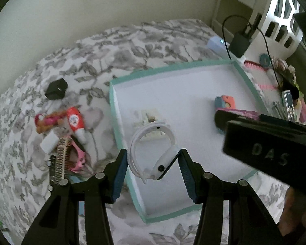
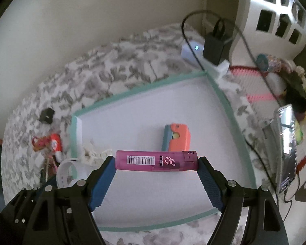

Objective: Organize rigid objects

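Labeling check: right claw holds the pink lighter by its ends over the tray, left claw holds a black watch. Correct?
Not quite. The watch in the left claw is white, per the left wrist view. The right claw does hold the pink lighter endwise over the tray.

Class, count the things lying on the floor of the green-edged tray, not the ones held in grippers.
2: an orange-and-blue case toward the right, and a frilly white item near the left wall, partly hidden by the held watch.

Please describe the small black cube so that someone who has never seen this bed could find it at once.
Start from the white tray with the teal rim on the floral bedspread. Left of it, beyond the pile of toys, the black cube lies alone. It is the only plain black, boxy thing there.
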`<state>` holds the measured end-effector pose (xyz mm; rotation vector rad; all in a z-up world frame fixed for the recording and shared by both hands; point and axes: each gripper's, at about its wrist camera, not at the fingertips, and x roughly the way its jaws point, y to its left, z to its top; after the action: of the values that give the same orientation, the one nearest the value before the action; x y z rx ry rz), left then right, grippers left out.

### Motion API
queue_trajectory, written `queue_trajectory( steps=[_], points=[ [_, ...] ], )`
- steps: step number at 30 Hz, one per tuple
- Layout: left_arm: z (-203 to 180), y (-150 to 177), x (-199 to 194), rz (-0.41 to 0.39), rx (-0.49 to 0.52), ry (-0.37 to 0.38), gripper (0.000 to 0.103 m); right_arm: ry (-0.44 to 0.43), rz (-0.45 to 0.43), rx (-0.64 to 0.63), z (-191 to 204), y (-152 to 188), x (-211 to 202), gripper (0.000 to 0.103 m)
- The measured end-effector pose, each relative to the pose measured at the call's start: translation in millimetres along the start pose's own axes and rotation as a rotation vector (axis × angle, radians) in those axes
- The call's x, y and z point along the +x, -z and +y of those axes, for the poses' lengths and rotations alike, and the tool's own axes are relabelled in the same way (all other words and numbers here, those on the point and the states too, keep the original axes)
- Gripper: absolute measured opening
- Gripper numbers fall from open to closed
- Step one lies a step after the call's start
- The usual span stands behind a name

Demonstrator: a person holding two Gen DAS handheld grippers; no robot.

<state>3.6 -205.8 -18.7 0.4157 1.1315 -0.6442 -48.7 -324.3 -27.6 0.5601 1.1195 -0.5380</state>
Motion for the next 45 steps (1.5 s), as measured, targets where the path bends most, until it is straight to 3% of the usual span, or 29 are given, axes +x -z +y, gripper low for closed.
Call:
queue_trajectory(
  steps=[18, 29, 45],
  points=[
    [-6.6, 8.6, 26.3, 0.087, 0.01, -0.003, 0.052, 0.028, 0.122, -0.022, -2.7, 9.0, 38.1, 0.083],
    [-4.3, 6.2, 24.3, 0.093, 0.001, -0.004, 0.054, 0.037, 0.125, -0.037, -1.6, 8.9, 35.6, 0.084],
    [7.4, -1.6, 8.6, 0.052, -0.039, 0.008, 0.054, 0.035, 0.056, -0.031, 3.6, 1.7, 20.3, 0.088]
  ],
)
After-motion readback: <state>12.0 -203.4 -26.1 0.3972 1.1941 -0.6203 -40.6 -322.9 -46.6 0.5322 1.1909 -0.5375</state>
